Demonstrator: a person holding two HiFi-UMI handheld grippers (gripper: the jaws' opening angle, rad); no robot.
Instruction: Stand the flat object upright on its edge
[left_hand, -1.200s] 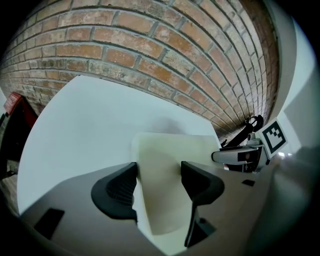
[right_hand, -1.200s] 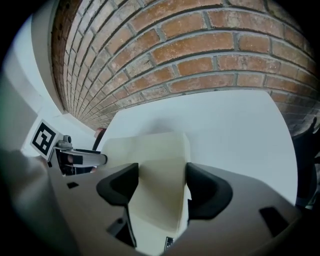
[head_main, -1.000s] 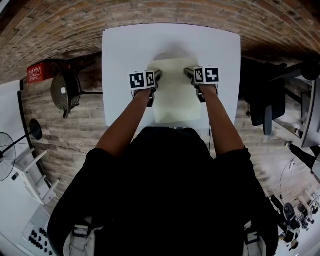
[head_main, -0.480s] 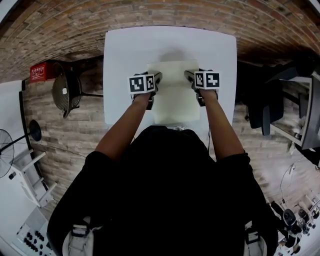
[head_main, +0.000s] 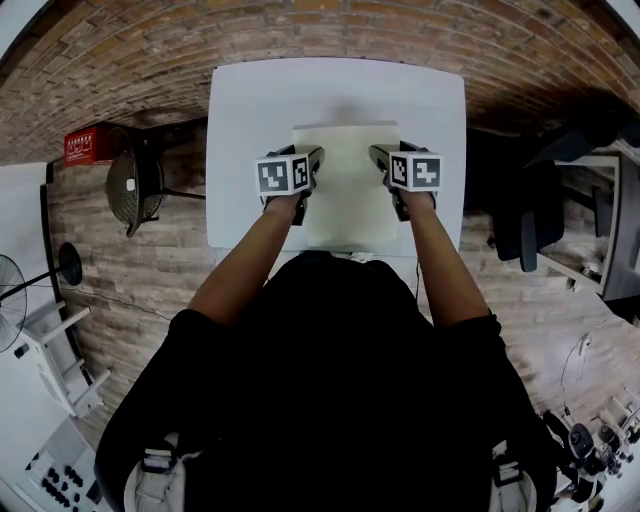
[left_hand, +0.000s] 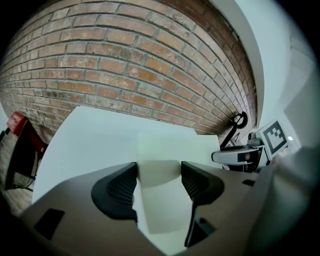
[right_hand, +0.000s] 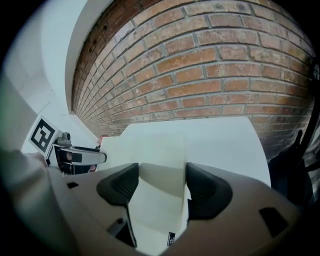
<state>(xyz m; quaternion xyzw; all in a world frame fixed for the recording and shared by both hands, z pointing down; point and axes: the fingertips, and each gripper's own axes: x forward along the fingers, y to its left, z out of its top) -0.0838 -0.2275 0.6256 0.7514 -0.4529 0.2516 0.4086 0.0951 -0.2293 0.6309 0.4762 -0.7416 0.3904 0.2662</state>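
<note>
Holding the left tongs (left_hand: 159, 173) and the right tongs (right_hand: 162, 173) spread wide and gripping nothing, you place one over each side edge of the flat object (head_main: 348, 190). It is a pale panel lying flat on the white surface (head_main: 250, 110). This paired placement probably lets you raise the panel evenly from both sides. A small dark label (right_hand: 171, 239) low between the right tongs is too small to read. The print on the red box (head_main: 85, 145) beside the surface is also illegible.
</note>
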